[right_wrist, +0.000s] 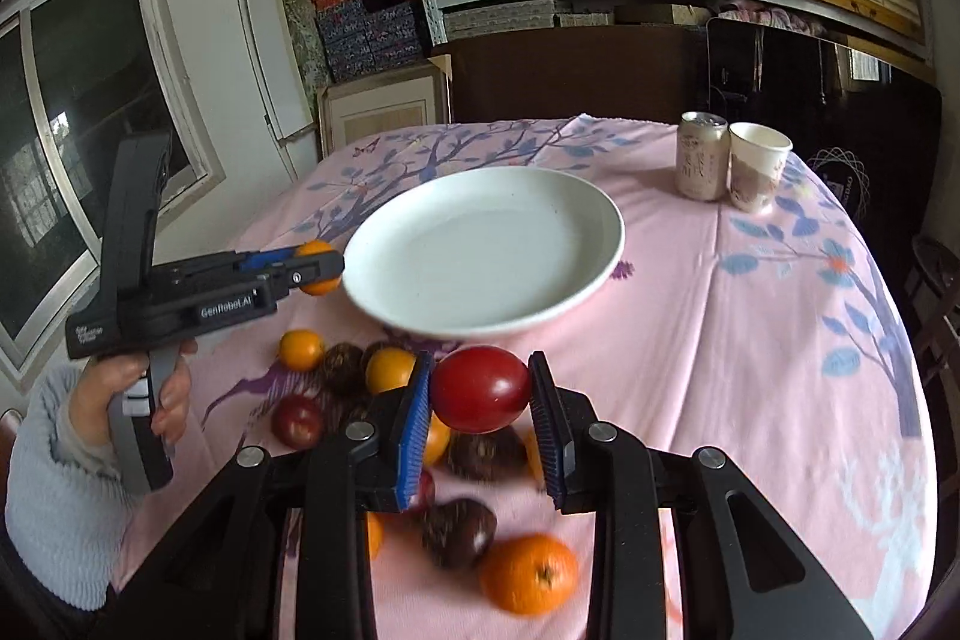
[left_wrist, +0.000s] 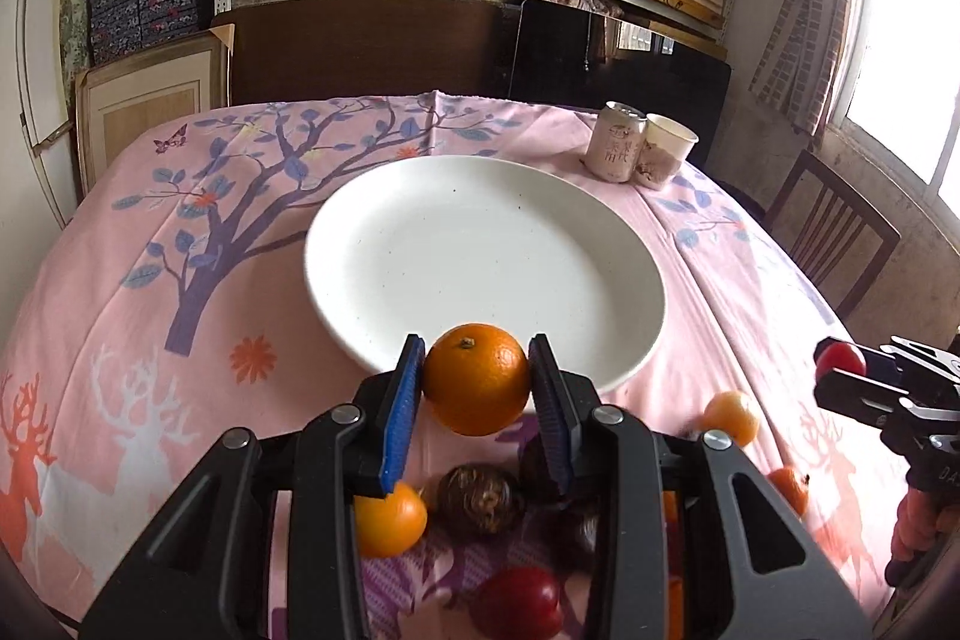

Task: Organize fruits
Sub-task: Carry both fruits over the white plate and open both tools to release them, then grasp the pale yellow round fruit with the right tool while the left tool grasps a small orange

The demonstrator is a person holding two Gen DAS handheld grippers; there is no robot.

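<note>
my left tool [left_wrist: 477,379] grips an orange [left_wrist: 476,377] at the plate's near rim | my right tool [right_wrist: 480,391] grips a red fruit [right_wrist: 480,388] | loose fruit [right_wrist: 528,573] litters the bench | plate [left_wrist: 372,268] bare, none placed

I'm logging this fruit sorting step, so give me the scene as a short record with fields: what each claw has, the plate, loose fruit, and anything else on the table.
left claw: shut on an orange, near the plate's close rim
right claw: shut on a red fruit
plate: white, nothing on it
loose fruit: oranges, red and dark brown pieces on the tablecloth
far corner: can beside paper cup
</note>
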